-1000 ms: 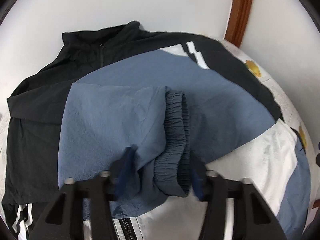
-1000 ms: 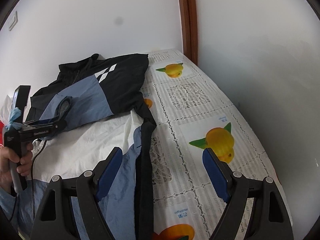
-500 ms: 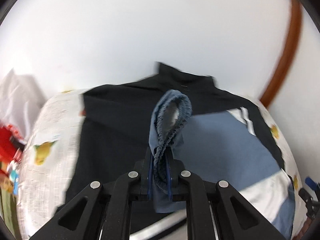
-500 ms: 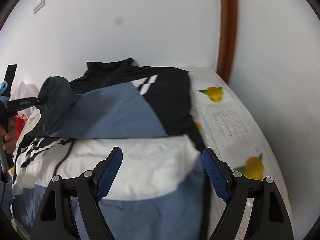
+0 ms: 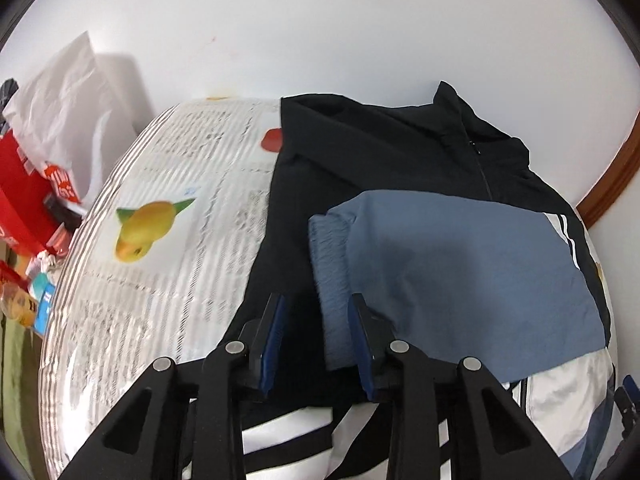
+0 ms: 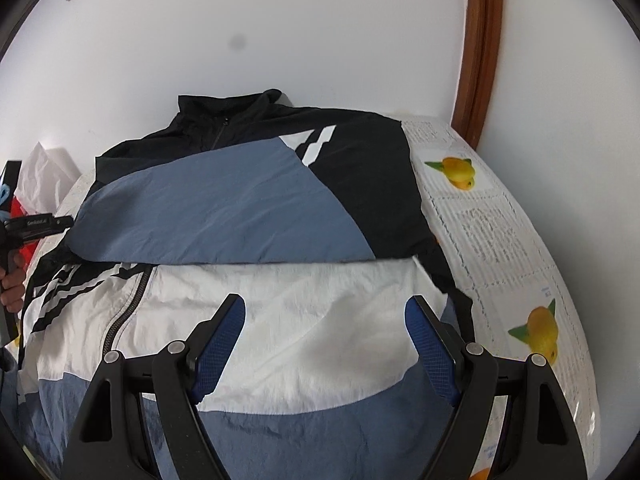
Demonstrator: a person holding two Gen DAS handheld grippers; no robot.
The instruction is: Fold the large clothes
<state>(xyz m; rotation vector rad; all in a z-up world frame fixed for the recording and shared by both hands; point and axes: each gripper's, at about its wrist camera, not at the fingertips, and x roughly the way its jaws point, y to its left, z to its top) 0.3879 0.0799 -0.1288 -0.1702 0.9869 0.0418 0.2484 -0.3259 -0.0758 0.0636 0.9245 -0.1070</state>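
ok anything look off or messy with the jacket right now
Nothing stands out. The jacket lies flat on the tablecloth, and the blue sleeve is folded neatly across its chest, the cuff near the jacket's edge.

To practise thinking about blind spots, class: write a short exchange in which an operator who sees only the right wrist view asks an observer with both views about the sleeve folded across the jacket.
Operator: The left tongs sit at my picture's edge. Do they grip the sleeve?
Observer: No. They are opening, and the cuff lies loose between the pads.
Operator: Where does that cuff rest?
Observer: On the black part of the jacket, short of the tablecloth.
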